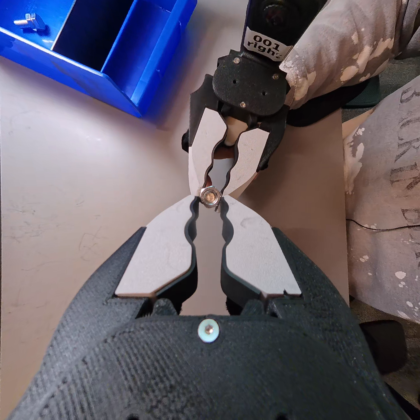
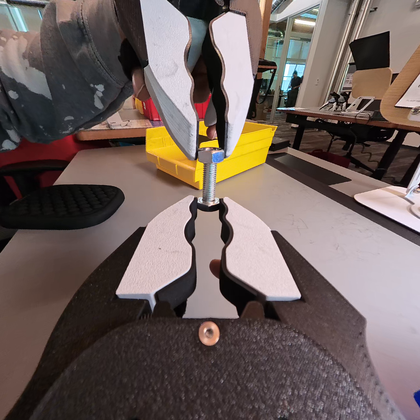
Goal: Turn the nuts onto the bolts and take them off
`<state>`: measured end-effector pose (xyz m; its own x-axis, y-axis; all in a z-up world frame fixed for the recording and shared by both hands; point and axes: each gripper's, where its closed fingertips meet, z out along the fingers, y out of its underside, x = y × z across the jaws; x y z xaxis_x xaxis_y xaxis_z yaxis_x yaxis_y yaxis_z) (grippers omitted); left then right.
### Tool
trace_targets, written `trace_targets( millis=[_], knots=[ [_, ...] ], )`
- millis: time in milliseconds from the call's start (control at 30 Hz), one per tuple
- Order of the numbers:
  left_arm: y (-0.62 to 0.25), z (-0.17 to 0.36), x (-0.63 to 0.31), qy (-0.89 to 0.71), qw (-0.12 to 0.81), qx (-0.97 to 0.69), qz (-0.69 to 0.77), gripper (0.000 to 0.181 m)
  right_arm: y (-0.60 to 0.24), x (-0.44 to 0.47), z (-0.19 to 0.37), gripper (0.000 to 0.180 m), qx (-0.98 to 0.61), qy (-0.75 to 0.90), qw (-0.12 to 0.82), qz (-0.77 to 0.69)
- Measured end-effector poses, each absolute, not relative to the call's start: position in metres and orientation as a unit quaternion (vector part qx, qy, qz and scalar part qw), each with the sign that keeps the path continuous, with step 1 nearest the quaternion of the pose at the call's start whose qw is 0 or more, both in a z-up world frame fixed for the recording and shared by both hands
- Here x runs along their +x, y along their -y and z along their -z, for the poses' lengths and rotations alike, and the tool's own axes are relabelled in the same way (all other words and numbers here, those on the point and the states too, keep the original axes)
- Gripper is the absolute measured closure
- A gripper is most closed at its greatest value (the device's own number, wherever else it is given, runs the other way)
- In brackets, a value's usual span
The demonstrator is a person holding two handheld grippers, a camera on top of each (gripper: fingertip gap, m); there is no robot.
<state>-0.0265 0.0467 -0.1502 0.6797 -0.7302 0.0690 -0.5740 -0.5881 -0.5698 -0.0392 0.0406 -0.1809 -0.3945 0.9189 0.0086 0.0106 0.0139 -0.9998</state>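
Observation:
A silver bolt (image 2: 209, 181) stands upright in the air above the table. My left gripper (image 1: 209, 202) is shut on its hex head (image 1: 209, 197); in the right wrist view it (image 2: 210, 155) comes down from above onto the head (image 2: 210, 155). My right gripper (image 2: 208, 202) is shut on a nut (image 2: 208, 201) at the bolt's lower end. In the left wrist view the right gripper (image 1: 210, 190) reaches in from the top, and the bolt head hides the nut.
A blue divided bin (image 1: 118, 75) sits at the far left with a small silver fastener (image 1: 30, 21) in one compartment. A yellow bin (image 2: 250, 145) stands behind the bolt. A black chair armrest (image 2: 61, 204) is left of the table, and a white stand base (image 2: 386, 204) at right. My two grippers' fingertips are within a few centimetres of each other.

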Motion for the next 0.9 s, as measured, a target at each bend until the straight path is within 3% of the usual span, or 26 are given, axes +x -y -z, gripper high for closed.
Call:
trace_targets(
  millis=[900],
  knots=[
    [-0.0497,0.1466,-0.0267,-0.367,0.292,-0.87,0.154,0.162,-0.043,-0.039,0.1778,0.162,-0.388,0.588,0.399,-0.587]
  ],
)
